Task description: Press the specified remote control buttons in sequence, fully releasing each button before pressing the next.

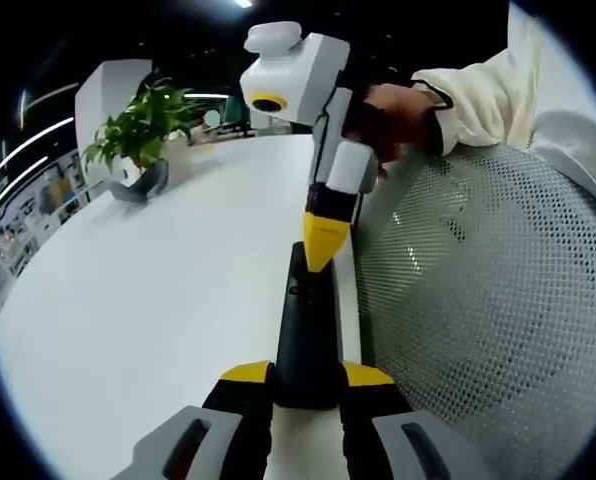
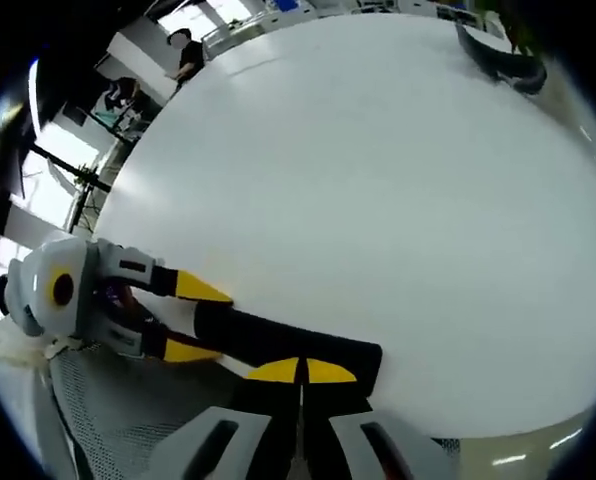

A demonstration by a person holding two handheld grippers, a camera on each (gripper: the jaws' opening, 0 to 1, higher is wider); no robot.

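Left tongs (image 1: 306, 385) are clamped on the near end of the black remote (image 1: 306, 330), which lies along the white desk (image 1: 158, 300) edge, just beside a grey mesh chair back (image 1: 478, 320). Right tongs (image 2: 301, 371) are pinched together with yellow tips touching, pressed down on the remote's top face toward its far end; a hand (image 1: 393, 115) in a cream sleeve (image 1: 478, 100) grips that tool. Further out, a potted plant (image 1: 138, 135) stands at the far side of the desk, and a person (image 2: 186, 55) stands well beyond it.
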